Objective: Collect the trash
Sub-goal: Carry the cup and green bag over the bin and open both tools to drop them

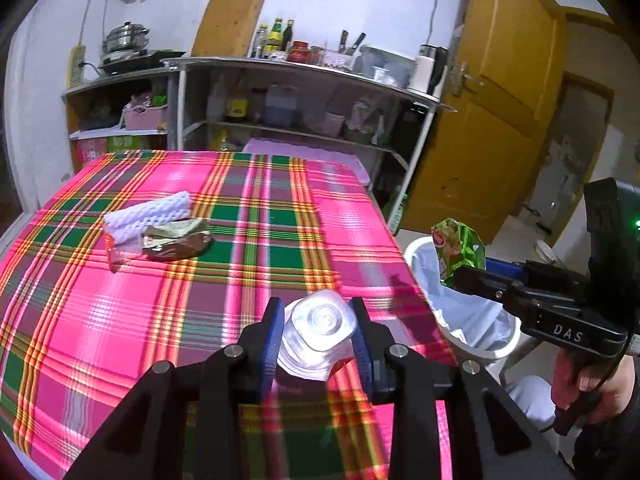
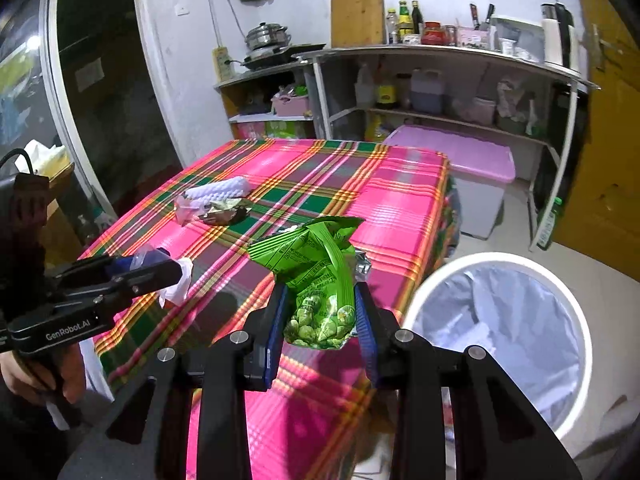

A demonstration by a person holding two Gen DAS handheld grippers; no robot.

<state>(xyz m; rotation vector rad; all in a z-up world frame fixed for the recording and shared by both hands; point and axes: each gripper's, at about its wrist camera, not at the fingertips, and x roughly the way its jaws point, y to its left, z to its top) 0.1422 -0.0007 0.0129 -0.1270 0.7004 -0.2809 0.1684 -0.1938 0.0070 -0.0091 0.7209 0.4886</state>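
My left gripper [image 1: 316, 320] is shut on a crushed clear plastic bottle [image 1: 320, 332], held above the plaid tablecloth [image 1: 120, 320]; it also shows in the right wrist view [image 2: 160, 268]. My right gripper [image 2: 320, 300] is shut on a green snack bag [image 2: 316, 276], held at the table's right edge next to the white trash bin [image 2: 576, 320]. In the left wrist view the bag [image 1: 460, 244] hangs over the bin [image 1: 480, 320]. More trash lies on the table: white foam net [image 1: 152, 210], brown wrapper [image 1: 176, 242] and a small red-and-clear wrapper [image 1: 112, 250].
The bin has a pale blue liner and stands on the floor right of the table. Metal shelves [image 1: 300, 92] with bottles and a pot stand behind. A pink-lidded box [image 2: 472, 160] sits beyond the table. A yellow door [image 1: 492, 112] is at right.
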